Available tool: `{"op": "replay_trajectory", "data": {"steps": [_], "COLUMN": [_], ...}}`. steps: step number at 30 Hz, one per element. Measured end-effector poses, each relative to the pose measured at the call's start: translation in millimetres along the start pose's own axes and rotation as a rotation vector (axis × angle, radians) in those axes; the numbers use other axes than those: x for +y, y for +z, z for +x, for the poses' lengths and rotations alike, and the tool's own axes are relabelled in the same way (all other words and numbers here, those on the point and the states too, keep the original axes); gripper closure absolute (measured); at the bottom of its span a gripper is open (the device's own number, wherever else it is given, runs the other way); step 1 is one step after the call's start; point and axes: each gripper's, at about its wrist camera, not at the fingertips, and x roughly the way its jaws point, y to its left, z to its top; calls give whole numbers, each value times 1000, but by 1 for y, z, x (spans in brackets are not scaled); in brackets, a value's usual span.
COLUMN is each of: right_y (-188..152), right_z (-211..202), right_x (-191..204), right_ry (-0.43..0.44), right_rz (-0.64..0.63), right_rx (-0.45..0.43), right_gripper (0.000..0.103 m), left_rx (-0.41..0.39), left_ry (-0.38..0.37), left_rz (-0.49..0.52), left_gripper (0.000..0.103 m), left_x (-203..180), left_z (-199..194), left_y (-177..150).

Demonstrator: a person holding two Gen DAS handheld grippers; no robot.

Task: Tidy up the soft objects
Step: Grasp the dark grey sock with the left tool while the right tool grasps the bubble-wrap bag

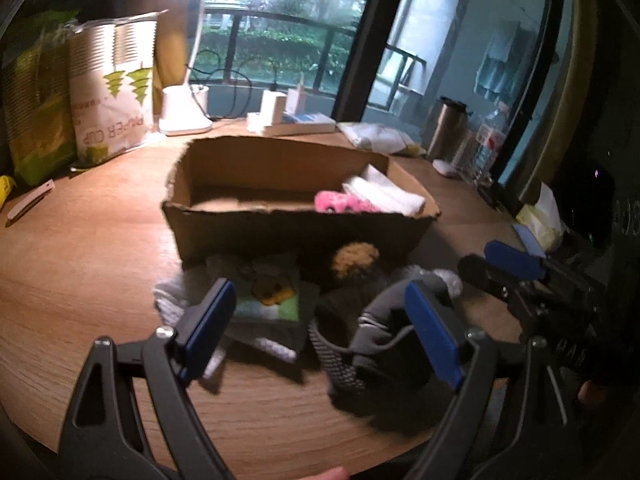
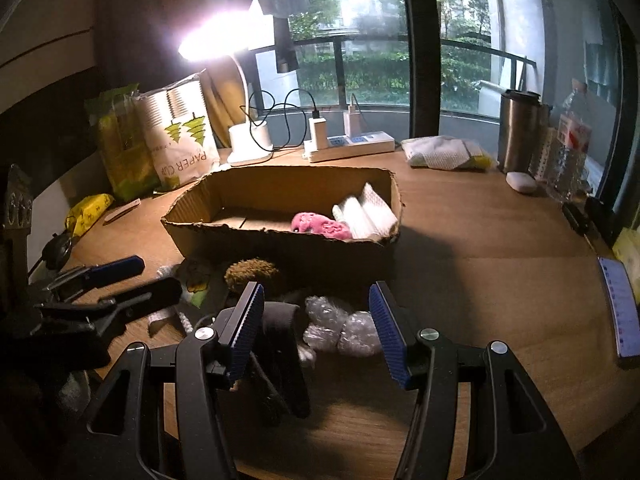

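Note:
A cardboard box [image 1: 280, 232] [image 2: 280, 246] stands mid-table with a pink soft item [image 1: 340, 201] [image 2: 320, 225] and white cloth [image 1: 384, 192] [image 2: 366, 212] inside at its right end. In front of it lies a pile: a brown fuzzy ball [image 1: 354, 258] [image 2: 250, 272], a green-and-yellow cloth [image 1: 272, 296], a dark grey sock [image 1: 360, 352] [image 2: 280, 352], crinkled clear plastic wrap [image 2: 340, 326]. My left gripper [image 1: 320, 328] is open above the pile. My right gripper [image 2: 316, 324] is open over the sock and plastic wrap; it also shows in the left wrist view [image 1: 508, 264].
A paper cup bag [image 1: 116, 92] [image 2: 180, 136], a desk lamp [image 1: 184, 108] [image 2: 250, 140] and a power strip [image 2: 348, 146] stand behind the box. A steel tumbler [image 2: 520, 132], a bottle and a white mesh cloth [image 2: 444, 152] are back right. A phone [image 2: 620, 308] lies at right.

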Motion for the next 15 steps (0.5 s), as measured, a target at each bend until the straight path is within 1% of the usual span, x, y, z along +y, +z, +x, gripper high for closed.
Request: {"op": "replay_trajectory", "data": {"steps": [4, 8, 15], "right_y": [-3, -10, -19], "right_z": [-1, 3, 14], "right_x": [-15, -31, -50], "right_ry": [0, 6, 26], "right_rz": [29, 58, 95], "right_rx": [-12, -6, 14], "right_gripper": [45, 45, 45], "left_rx": [37, 79, 121], "left_ry": [-7, 0, 12], "left_rz": [44, 82, 121], "left_gripper": [15, 15, 16], "left_x": [-18, -34, -49], "left_z": [12, 26, 44], "left_y": [-3, -8, -12]}}
